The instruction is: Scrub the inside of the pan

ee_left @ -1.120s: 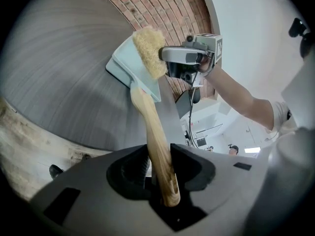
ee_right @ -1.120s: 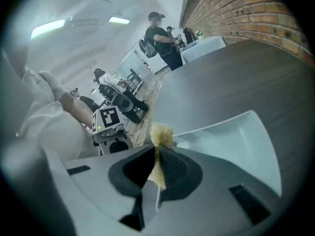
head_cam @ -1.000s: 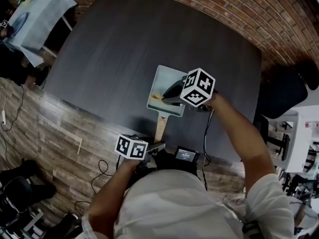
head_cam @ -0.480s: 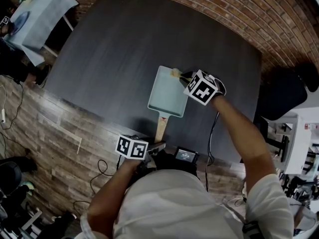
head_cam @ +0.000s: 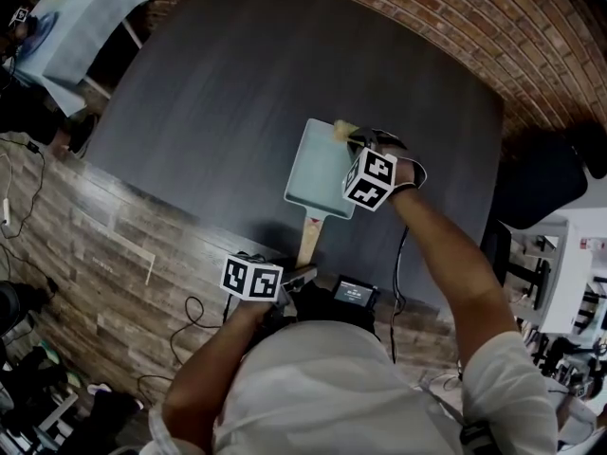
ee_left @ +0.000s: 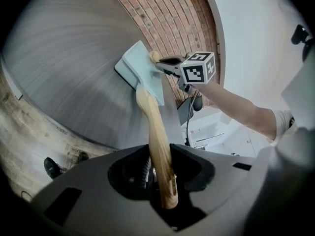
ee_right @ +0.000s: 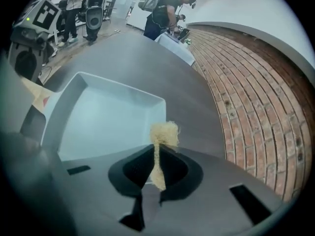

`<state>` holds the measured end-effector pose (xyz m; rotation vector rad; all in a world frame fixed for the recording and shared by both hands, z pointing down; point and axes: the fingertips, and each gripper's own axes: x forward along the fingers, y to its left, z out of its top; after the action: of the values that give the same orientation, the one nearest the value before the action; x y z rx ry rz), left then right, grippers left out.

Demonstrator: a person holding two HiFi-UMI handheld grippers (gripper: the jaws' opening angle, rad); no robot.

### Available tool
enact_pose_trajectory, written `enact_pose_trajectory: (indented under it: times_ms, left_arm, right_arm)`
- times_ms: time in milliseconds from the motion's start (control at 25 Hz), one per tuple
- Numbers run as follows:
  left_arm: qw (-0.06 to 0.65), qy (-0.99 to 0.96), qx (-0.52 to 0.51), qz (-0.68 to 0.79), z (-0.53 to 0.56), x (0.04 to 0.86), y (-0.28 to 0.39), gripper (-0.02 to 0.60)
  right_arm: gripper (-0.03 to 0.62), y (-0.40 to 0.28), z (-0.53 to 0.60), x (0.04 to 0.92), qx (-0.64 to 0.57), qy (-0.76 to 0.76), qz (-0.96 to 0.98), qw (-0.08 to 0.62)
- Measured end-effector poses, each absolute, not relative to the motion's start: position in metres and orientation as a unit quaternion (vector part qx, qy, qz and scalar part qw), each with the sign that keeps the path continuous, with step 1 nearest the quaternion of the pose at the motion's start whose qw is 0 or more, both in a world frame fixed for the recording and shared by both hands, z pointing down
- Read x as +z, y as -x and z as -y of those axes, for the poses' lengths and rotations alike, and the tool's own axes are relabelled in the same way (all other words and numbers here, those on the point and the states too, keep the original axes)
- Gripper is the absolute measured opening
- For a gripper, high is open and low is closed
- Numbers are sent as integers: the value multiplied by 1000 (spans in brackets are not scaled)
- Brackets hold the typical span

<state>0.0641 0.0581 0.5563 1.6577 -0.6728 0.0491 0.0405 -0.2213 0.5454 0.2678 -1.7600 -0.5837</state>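
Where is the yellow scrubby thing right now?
The scrubber is pinched in the right gripper. In the head view it sits at the far right corner of the pale pan.

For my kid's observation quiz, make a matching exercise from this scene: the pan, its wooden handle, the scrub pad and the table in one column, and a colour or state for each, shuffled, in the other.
1 pan
2 wooden handle
3 scrub pad
4 table

A dark grey
B clamped in the left gripper
C pale blue-green
D pinched in the right gripper

Pairs: 1-C, 2-B, 3-D, 4-A
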Motion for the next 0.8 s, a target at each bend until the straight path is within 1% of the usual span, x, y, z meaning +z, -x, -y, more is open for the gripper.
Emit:
enact_pose_trajectory:
  times_ms: [520,800]
  left_arm:
    - [629,-710,1,318,-58,556,-63,121]
    - [627,-706,-7,329,-57,556,-61,120]
  right_arm:
    - [38,-47,205,571,-244,-96,737,622]
    - [38,-44,198,575,-179,-90,748,633]
